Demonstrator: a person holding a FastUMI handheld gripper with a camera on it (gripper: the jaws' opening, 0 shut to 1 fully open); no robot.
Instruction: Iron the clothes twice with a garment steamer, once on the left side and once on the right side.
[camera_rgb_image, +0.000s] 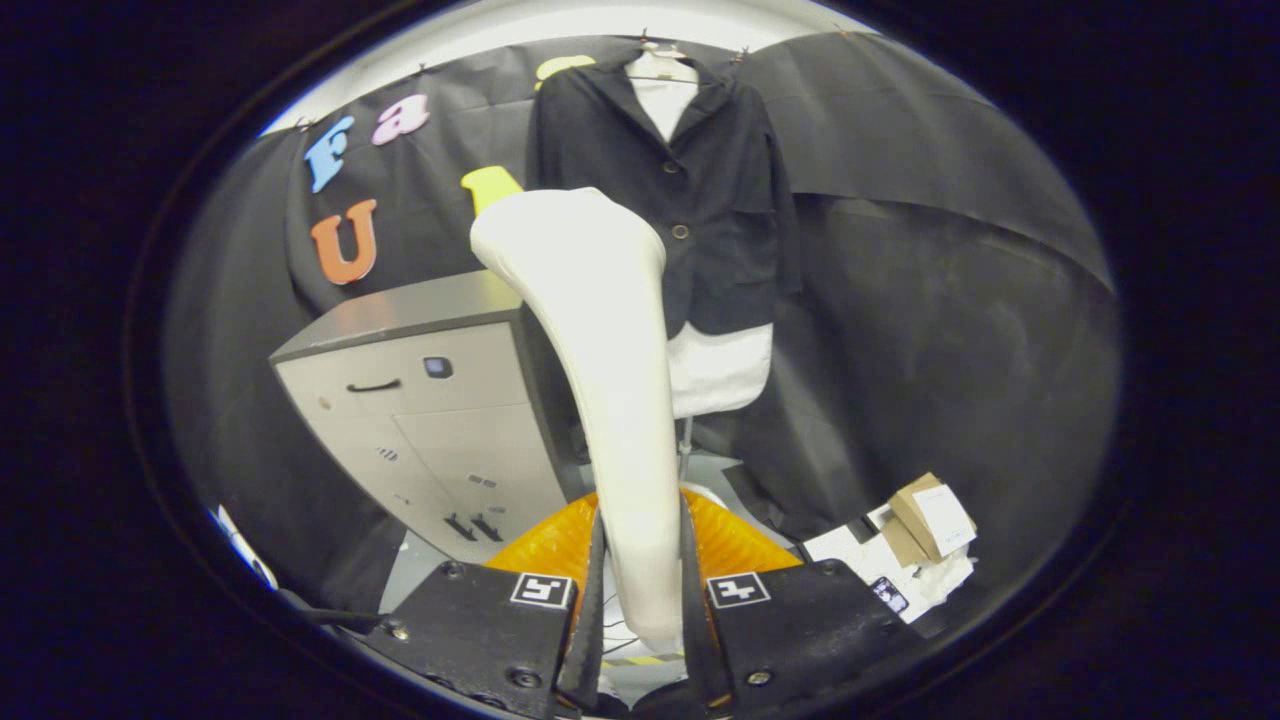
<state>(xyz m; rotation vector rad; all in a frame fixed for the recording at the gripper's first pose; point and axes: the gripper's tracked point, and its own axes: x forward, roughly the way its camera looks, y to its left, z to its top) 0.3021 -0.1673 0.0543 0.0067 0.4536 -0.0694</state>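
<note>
Steamer (600, 330) first: its cream body stands upright between the two fingers of the gripper (640, 600), the narrow handle end down in the grip and the wide head up near the jacket (690, 200). The dark jacket hangs on a hanger over a white shirt (718, 370), against the black cloth wall, beyond the fingers and a little to the right of the steamer head. The head seems to overlap the jacket's left front, though whether it touches the cloth cannot be told from this angle.

To do this step well, I judge that the head should meet the fabric flat and travel in one slow, straight pass down one side of the front, keeping clear of the buttons (680, 231), then the same on the other side. The grip sits low on a tall body (so the top may sway), which calls for a steady wrist and no twisting.

Both fingers (592, 600) press on the handle from either side, closed as far as its width allows, and the orange parts behind them flank it. A grey cabinet (420, 400) stands to the left, near enough to mind on a sideways move, and some small boxes (930, 515) lie on the floor to the right, well apart from the work
</note>
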